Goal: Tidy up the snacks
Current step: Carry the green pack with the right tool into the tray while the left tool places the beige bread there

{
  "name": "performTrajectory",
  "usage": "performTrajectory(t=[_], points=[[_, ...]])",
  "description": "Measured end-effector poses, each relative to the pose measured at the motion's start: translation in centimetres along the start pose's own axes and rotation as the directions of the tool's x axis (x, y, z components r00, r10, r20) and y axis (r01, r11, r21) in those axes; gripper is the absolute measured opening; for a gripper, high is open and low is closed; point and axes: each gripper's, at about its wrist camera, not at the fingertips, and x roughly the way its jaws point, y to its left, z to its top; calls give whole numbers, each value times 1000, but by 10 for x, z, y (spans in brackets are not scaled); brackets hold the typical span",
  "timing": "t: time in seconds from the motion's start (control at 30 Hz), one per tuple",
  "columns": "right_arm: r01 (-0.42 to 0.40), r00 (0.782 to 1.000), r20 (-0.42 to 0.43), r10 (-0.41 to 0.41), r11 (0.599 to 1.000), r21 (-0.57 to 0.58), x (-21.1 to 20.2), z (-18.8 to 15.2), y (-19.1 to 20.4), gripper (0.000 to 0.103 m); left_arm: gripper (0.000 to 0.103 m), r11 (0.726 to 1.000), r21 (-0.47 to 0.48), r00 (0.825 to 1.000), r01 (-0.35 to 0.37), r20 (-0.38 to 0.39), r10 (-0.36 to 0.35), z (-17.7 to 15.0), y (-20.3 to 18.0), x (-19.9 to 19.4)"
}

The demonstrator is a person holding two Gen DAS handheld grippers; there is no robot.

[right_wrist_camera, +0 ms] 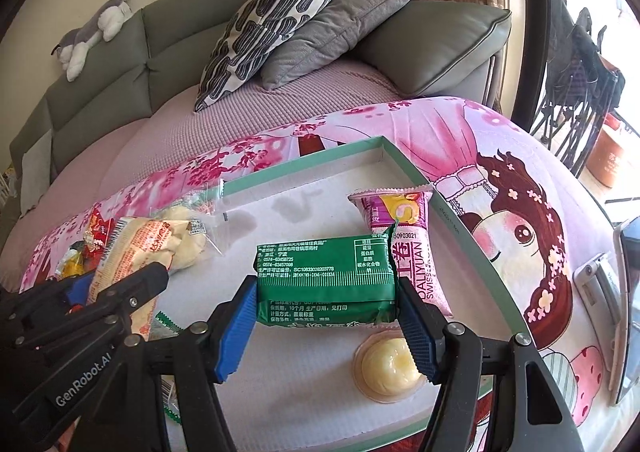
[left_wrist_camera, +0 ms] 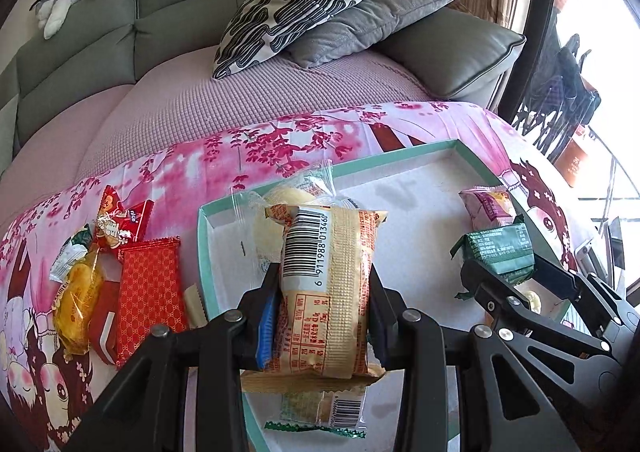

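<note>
The left gripper [left_wrist_camera: 324, 292] is clenched on a beige plastic-wrapped snack pack with a barcode [left_wrist_camera: 326, 292]; the black jaws with blue pads press both long sides of the pack. The pack stands upright between the jaws, above the left part of a shallow white cardboard tray with a mint-green rim [left_wrist_camera: 400, 154].

The right gripper [right_wrist_camera: 326, 306] is clenched on a dark green foil snack pack with white print [right_wrist_camera: 324, 272]; the pads press its two short ends. The pack lies level, above the tray floor near the right rim.

The tray rests on a desk covered by a pink cartoon-print cloth [right_wrist_camera: 480, 132].

Contents of the tray:
- A clear-wrapped pale yellow bun [left_wrist_camera: 288, 198] lies at the far left corner, partly over the rim.
- A pink and purple roll-cake pack [right_wrist_camera: 404, 236] lies along the right rim, directly behind the green pack.
- A round clear cup of pale yellow jelly [right_wrist_camera: 386, 368] sits near the front right corner.
- A clear pack with green zigzag edging [left_wrist_camera: 320, 412] lies under the left gripper, at the front.

Outside the tray, on the cloth toward the left edge of the desk, lies a group of unsorted snacks: a red patterned foil pack [left_wrist_camera: 150, 288], a yellow-wrapped snack [left_wrist_camera: 76, 304] and small red wrappers [left_wrist_camera: 120, 222].
</note>
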Motion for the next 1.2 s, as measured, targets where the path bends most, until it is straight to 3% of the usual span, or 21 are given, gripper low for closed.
performTrajectory(t=[0.53, 0.7, 1.2], points=[[18, 1000, -12, -18, 1000, -16, 4, 0, 2, 70, 40, 1000, -2, 999, -7, -44, 7, -5, 0, 13], [16, 1000, -14, -16, 1000, -12, 4, 0, 1, 70, 49, 1000, -1, 998, -20, -52, 20, -6, 1, 13], [13, 1000, -20, -13, 1000, -12, 2, 0, 1, 71, 50, 999, -9, 999, -33, -39, 33, -6, 4, -5]])
